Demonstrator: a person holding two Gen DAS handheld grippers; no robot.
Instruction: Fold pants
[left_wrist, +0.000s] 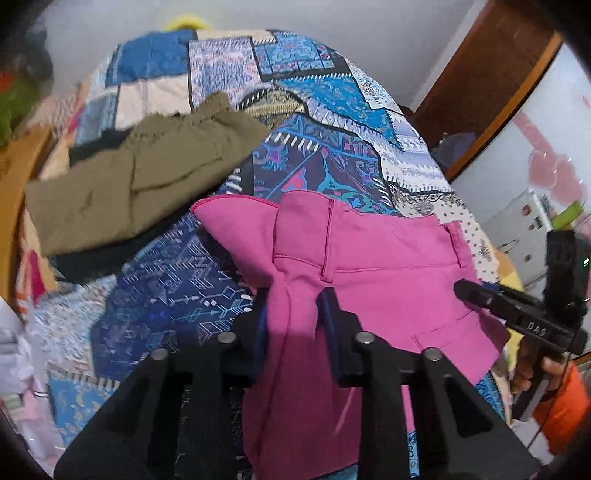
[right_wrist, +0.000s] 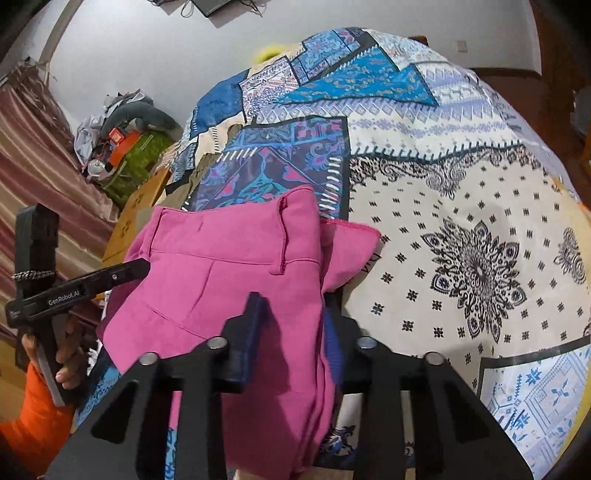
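Pink pants (left_wrist: 369, 254) are held up over a patchwork bedspread, waistband at the top, folded along their length. My left gripper (left_wrist: 295, 314) is shut on a bunched part of the pink fabric. My right gripper (right_wrist: 291, 317) is shut on the pants (right_wrist: 221, 266) at the other side. Each gripper shows in the other's view: the right one (left_wrist: 458, 288) touches the pants' right edge, the left one (right_wrist: 146, 267) the left edge. A hem corner (right_wrist: 351, 240) sticks out to the side.
Folded olive pants (left_wrist: 122, 184) lie on the patterned bedspread (right_wrist: 461, 221) to the left, over something black. A cardboard box (right_wrist: 144, 206) and a heap of clutter (right_wrist: 122, 136) stand beside the bed. A wooden door frame (left_wrist: 491, 85) is at right.
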